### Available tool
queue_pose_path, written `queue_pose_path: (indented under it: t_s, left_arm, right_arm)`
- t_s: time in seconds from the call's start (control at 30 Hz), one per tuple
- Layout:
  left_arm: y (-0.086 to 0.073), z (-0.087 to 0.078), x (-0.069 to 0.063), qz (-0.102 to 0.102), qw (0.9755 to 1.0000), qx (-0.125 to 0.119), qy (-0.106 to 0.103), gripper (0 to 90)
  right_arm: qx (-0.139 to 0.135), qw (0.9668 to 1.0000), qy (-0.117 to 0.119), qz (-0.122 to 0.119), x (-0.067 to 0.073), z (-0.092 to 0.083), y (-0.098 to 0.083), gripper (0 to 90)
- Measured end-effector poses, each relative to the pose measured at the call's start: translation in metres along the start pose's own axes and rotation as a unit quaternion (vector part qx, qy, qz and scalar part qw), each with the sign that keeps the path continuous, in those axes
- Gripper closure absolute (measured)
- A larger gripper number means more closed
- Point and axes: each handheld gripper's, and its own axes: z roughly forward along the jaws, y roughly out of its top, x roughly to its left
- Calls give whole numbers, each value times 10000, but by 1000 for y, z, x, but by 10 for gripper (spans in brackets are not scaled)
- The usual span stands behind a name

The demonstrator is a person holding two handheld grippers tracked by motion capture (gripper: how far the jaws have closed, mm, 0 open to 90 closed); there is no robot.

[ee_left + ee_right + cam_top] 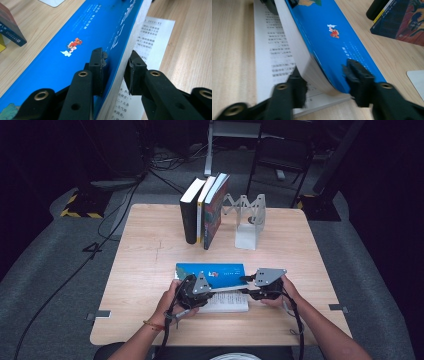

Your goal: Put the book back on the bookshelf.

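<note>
A book with a blue cover [210, 269] lies open near the table's front edge, a printed white page [227, 302] flat beneath it. My left gripper [210, 292] comes at it from the left. In the left gripper view that gripper [116, 67] is shut on the raised cover and page block [82, 42], one pad on the blue face and one on the white page side. My right gripper [246, 287] comes from the right. In the right gripper view this gripper [324, 75] clamps the same block [329, 47], which curves up off the flat page [269, 50].
Three books [205, 210] stand upright at the back middle of the wooden table [145, 255], next to a folding metal bookend [247, 222]. Its pale base [415, 77] shows near the right gripper. Chair legs and cables lie on the floor beyond.
</note>
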Motion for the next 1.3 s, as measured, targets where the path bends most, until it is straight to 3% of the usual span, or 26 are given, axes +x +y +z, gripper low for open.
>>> queue_pose_path:
  t_s: [0.13,0.2,0.27,0.33,0.4,0.53,0.6,0.63,0.73,0.8,0.9,0.97,1.03,1.07,1.1,1.2,1.3]
  left_arm:
    - [1,-2,2,15,10000,-7,-71,697]
    - [1,-2,2,-125,9997,-81,-173,605]
    - [4,-1,-1,20,10000,61,10,534]
    - [5,1,-5,56,9999,120,63,477]
    - [8,3,-6,62,9992,199,334,459]
    - [16,6,-2,95,9990,146,417,434]
    - [19,8,-3,205,9985,217,448,447]
    - [19,8,-3,205,9985,217,448,482]
    - [17,11,-4,386,9984,379,185,628]
    - [16,13,-5,455,9980,377,224,665]
    - [13,15,-5,443,9984,299,209,709]
    - [12,14,-3,402,9988,149,230,725]
    - [11,13,-2,316,9991,1,293,745]
    - [11,12,-1,290,9992,-51,280,757]
    - [11,12,0,290,9992,-89,269,761]
    - [11,10,1,288,9990,-203,272,773]
    - [11,5,5,173,9987,-412,240,777]
  right_arm:
    - [-17,9999,-19,-136,1,0,1,703]
    - [71,9997,-67,-232,6,-1,4,725]
    - [96,9993,-125,-328,10,-3,9,744]
    - [135,9989,-179,-403,16,-6,14,757]
    - [195,9986,-202,-449,19,-7,18,766]
    - [219,9980,-174,-559,25,-9,25,790]
    - [228,9982,-190,-521,25,-11,27,790]
    - [228,9982,-190,-521,25,-11,27,790]
    - [250,9984,-155,-481,23,-11,27,785]
    - [269,9983,-146,-496,23,-11,27,781]
    - [215,9989,-164,-388,22,-11,27,754]
    - [20,9998,-130,-148,17,-13,26,712]
    - [-164,9996,-233,53,12,-18,24,612]
    - [-169,9991,-308,249,6,-21,22,468]
    - [-114,9988,-361,312,3,-23,20,431]
    - [-81,9966,-531,619,-9,-31,4,378]
    - [50,9935,-508,1015,-21,-36,-15,360]
